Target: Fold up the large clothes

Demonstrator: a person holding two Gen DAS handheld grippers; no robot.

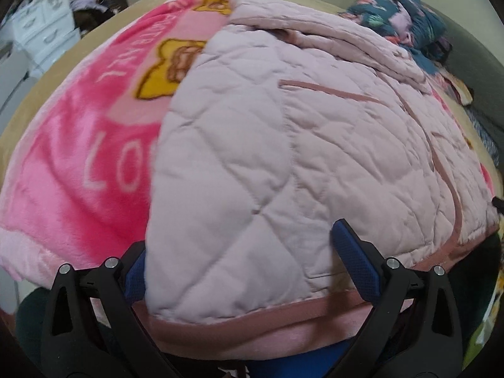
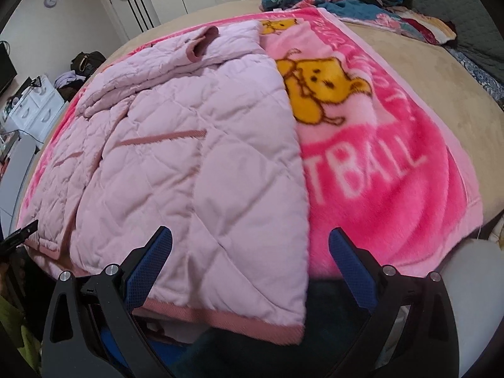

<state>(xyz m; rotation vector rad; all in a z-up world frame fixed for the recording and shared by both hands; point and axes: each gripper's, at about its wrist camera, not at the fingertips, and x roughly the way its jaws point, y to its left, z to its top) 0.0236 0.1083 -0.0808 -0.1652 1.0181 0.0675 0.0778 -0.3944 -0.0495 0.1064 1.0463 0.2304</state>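
A pale pink quilted jacket (image 1: 283,145) lies spread flat on a bright pink bear-print fleece blanket (image 2: 378,170) that covers the bed (image 2: 425,72), its darker pink hem band (image 2: 220,318) overhanging the near edge of the bed. The main risk, as judged from this layout, is a shallow bite: the padded shell is thick and slippery, so fingers that close on the outer layer alone could let the lower layer sag free and skew the fold. A second risk is that the fleece blanket beneath is caught with the hem and dragged along. The left gripper (image 1: 249,261) has its fingers (image 1: 356,261) wide apart, straddling the jacket's hem corner; the far finger appears to rest against the quilting, while the near one is partly hidden behind the fabric edge, so contact there cannot be told. The right gripper (image 2: 249,261) is likewise spread wide over the opposite hem corner, one finger (image 2: 151,267) lying on or just above the quilting and the other over the blanket. Neither gripper holds anything.
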